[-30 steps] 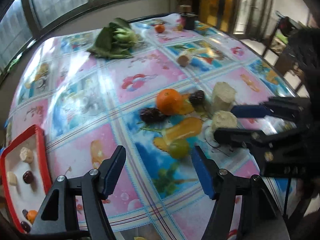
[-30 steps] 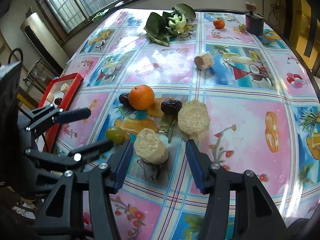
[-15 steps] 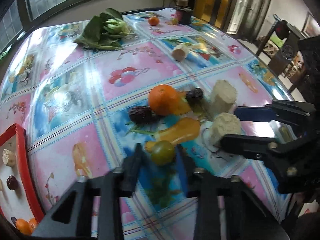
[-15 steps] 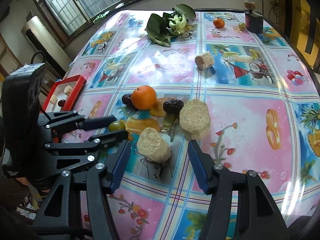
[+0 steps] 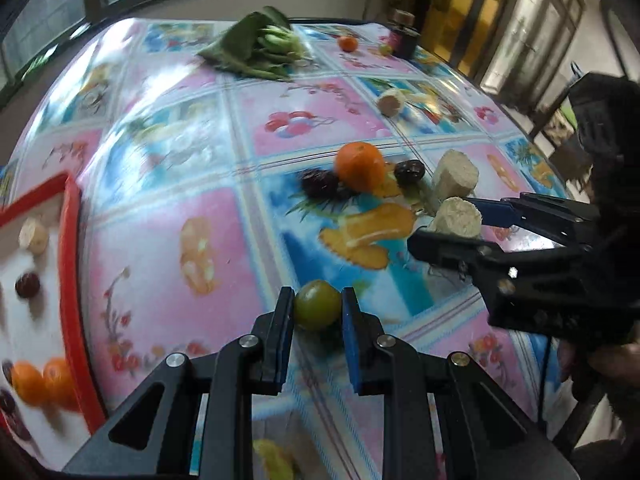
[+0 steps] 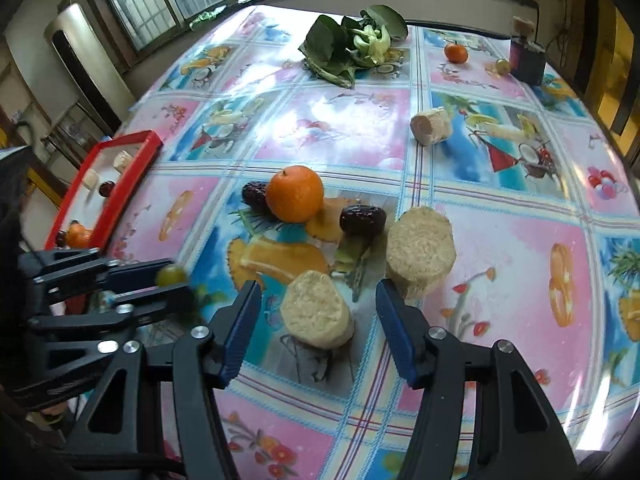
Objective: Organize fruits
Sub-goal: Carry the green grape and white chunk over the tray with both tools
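- The green fruit [image 5: 318, 305] sits between the two fingers of the left tool [image 5: 316, 312], which is closed on it; the right wrist view shows the same fruit [image 6: 171, 275] at that tool's tips, over the patterned counter [image 5: 168, 240].
- Whether the fruit is lifted clear of the counter or just touching it cannot be told.
- The red tray [image 5: 70, 248] lies to the left at the counter's edge and holds two oranges, dark fruits and pale chunks.
- The right tool [image 6: 318, 306] is wide open, its blue-padded fingers on either side of the near pale chunk [image 6: 316, 316] without touching it.
- A second, larger chunk [image 6: 420, 250] stands just beyond the right finger.
- Past the chunks sit an orange [image 6: 295, 194] with a dark date [image 6: 254, 196] touching its left side and another date [image 6: 362, 220] near its right.
- Farther back lie a third chunk [image 6: 431, 126], a bunch of greens [image 6: 352, 50], a small orange [image 6: 456, 53], a small pale fruit [image 6: 503, 66] and a dark jar [image 6: 527, 58].
- Part of a hand [image 5: 600, 364] grips the right tool's handle in the left wrist view.
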Demonstrator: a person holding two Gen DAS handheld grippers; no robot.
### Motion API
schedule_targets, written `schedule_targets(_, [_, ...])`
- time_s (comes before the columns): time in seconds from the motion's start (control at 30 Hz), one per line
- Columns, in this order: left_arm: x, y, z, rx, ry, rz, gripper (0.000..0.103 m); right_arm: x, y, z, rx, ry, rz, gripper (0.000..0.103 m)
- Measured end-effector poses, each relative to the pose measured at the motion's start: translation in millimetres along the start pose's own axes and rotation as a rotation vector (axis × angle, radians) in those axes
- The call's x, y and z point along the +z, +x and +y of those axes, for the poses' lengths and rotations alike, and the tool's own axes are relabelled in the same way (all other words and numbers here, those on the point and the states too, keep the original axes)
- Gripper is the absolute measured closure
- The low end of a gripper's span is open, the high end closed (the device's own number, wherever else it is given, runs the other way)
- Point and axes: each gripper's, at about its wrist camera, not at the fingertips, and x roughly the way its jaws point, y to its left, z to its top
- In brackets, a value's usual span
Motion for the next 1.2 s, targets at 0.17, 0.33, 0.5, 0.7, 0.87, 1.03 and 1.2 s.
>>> schedule_targets(0.17, [-10, -8, 5, 0.031, -0.047, -0.026, 0.081, -3, 4, 15, -0.128, -0.112, -0.002, 0.063])
schedule_targets(0.33, [-18, -6, 6, 0.094, -0.122, -0.055, 0.081, -7, -7, 18, -0.133, -0.102, -0.012, 0.073])
schedule_targets(0.5, [-25, -11, 1, 0.093, -0.137, -0.078, 0.081, -15, -22, 27, -0.139, -0.103, -0.025, 0.072])
schedule_targets(0.7, [-37, -19, -9, 0.065, -0.116, -0.071, 0.081, -31, -35, 34, -0.139, -0.077, -0.025, 0.072])
schedule_targets(0.87, [-42, -28, -11, 0.049, -0.105, -0.078, 0.081, -42, -39, 37, -0.14, -0.054, -0.018, 0.072])
schedule_targets(1.03, [-46, -39, -9, 0.038, -0.1, -0.093, 0.081, -44, -41, 45, -0.134, -0.049, -0.017, 0.072])
schedule_targets(1.2, [-50, -50, -1, 0.033, -0.114, -0.105, 0.081, -40, -44, 62, -0.122, -0.069, -0.031, 0.072])
